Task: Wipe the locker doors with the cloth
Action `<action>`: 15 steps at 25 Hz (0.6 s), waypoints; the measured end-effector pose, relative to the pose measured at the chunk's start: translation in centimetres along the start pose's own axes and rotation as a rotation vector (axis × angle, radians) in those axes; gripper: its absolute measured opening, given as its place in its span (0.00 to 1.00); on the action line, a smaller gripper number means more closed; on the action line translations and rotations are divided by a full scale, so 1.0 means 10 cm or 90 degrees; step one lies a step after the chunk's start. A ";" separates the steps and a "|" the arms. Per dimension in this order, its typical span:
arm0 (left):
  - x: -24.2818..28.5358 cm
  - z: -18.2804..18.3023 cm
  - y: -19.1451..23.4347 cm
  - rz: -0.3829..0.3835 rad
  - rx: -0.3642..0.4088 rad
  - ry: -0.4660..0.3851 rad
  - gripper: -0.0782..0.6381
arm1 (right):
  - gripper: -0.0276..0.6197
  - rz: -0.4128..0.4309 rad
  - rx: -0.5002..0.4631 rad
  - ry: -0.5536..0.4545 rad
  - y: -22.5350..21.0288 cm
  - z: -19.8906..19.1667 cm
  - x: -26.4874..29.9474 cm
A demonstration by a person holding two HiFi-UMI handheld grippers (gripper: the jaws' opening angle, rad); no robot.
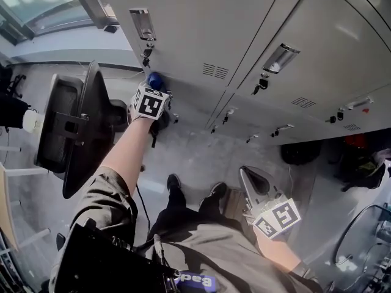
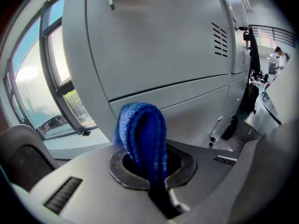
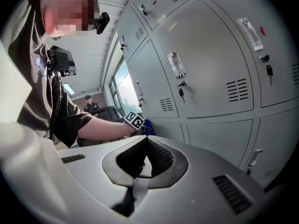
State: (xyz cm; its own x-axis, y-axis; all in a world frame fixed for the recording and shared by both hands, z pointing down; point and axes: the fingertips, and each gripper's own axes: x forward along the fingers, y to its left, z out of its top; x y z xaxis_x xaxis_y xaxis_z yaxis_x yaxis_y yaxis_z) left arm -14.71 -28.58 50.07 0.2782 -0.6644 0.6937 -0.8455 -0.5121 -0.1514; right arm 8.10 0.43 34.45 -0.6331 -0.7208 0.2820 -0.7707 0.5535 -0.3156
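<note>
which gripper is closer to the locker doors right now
Left. The left gripper holds the blue cloth up by the locker door; the right gripper hangs back near the person's waist.

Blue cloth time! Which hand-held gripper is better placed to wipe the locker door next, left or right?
Left. The left hand-held gripper is shut on the blue cloth, up by a locker door. The right hand-held gripper is shut on nothing, low and away from the lockers.

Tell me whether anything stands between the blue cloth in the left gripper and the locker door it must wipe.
Nothing visible does. The left gripper is shut on the blue cloth, whose folded end faces the bare grey locker door. The hanging key sits above the cloth on the door, not in front of it.
</note>
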 end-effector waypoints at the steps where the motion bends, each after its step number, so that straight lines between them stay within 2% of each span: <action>1: 0.01 0.01 -0.04 -0.001 0.002 0.000 0.15 | 0.05 -0.001 0.002 0.001 -0.02 -0.01 -0.02; 6: 0.07 0.11 -0.39 -0.030 0.025 -0.007 0.15 | 0.05 -0.010 0.015 -0.001 -0.12 -0.05 -0.08; 15: 0.16 0.38 -1.26 -0.104 0.059 -0.030 0.15 | 0.05 -0.030 0.034 -0.001 -0.34 -0.12 -0.29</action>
State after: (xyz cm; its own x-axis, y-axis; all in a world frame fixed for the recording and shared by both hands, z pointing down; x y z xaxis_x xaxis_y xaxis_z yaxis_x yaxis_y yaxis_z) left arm -1.85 -25.29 50.41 0.4319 -0.5920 0.6805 -0.7423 -0.6619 -0.1046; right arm 12.46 1.11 35.86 -0.5963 -0.7464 0.2955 -0.7946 0.4965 -0.3494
